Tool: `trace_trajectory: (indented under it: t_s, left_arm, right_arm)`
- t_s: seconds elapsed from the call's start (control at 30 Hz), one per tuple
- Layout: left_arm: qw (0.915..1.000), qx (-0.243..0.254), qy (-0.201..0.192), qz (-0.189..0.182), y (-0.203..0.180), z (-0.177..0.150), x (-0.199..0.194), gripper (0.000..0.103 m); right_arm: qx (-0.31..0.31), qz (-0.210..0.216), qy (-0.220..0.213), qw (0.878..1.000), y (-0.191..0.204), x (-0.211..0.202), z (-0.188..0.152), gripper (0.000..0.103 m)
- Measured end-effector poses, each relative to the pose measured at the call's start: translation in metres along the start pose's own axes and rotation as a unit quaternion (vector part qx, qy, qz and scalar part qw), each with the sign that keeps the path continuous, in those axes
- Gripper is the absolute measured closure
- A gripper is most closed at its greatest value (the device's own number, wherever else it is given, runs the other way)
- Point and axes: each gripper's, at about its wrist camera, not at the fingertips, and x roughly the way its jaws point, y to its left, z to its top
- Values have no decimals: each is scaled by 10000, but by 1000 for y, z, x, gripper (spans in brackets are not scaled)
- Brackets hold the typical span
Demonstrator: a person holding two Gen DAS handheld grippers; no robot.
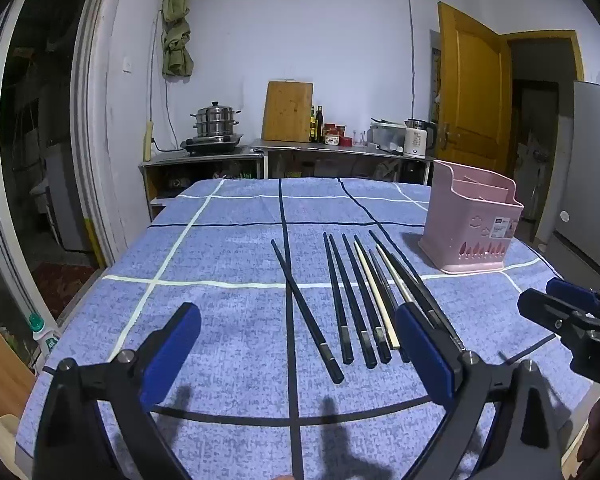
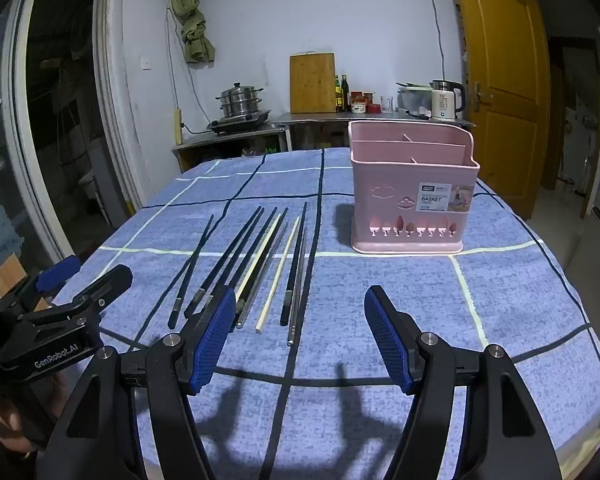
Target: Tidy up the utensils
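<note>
Several chopsticks [image 1: 356, 300] [image 2: 256, 264], mostly black with two pale ones, lie side by side on the blue checked tablecloth [image 1: 220, 248] [image 2: 400, 300]. A pink divided utensil basket [image 1: 472, 224] [image 2: 412, 192] stands upright beyond them to the right, with nothing showing in its compartments. My left gripper [image 1: 300, 332] hovers open just short of the chopsticks' near ends, nothing between its blue pads. My right gripper [image 2: 300, 320] is open too, a little right of the chopsticks' near ends. Each gripper appears at the edge of the other's view.
The table's far edge meets a steel counter [image 1: 340, 148] holding a steamer pot [image 1: 216, 120], cutting board, bottles and a kettle [image 2: 446, 100]. A glass door stands at the left, a yellow wooden door [image 2: 500, 80] at the right. A bottle [image 1: 44, 336] sits below the table's left edge.
</note>
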Motion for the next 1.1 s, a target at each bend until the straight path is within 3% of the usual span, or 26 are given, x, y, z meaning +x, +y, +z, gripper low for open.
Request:
trace_trajectory:
  t_s: [1.1]
  left_arm:
    - [9999, -53, -128, -71, 0, 4, -6, 4]
  right_arm:
    - [86, -86, -94, 9999, -3, -7, 4, 36]
